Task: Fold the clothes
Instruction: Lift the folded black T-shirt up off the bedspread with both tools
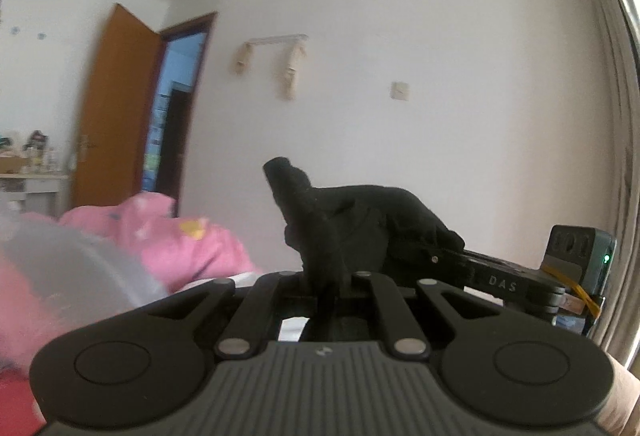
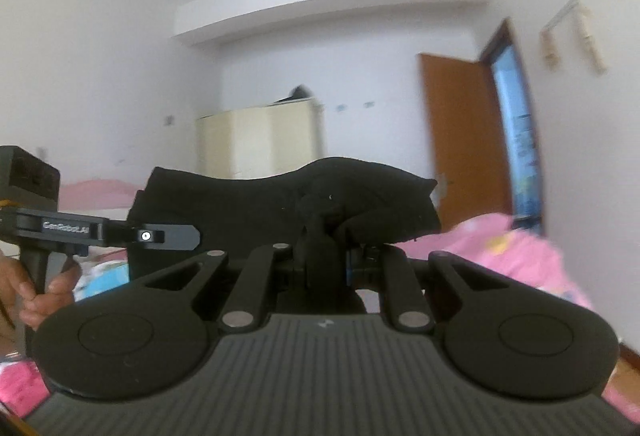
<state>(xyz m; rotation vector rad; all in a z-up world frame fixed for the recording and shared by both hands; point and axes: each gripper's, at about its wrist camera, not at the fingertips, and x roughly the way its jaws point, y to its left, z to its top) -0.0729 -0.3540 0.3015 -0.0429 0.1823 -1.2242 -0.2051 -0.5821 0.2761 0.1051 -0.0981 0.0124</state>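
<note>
We hold the black garment (image 2: 280, 196) up between us — left gripper (image 1: 324, 276) and right gripper (image 2: 324, 248) both clamped on it.

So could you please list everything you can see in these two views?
garment: one, black, held up between both grippers
bedding: one heap, pink, behind the garment
door: one, orange-brown, standing open
wardrobe: one, cream, against the far wall
wall rack: one, pale wood, on the white wall
curtain: one, pale, right edge of left view
left gripper: black, shut on garment
right gripper: black, shut on garment
hand: one, holding left gripper's handle
</note>
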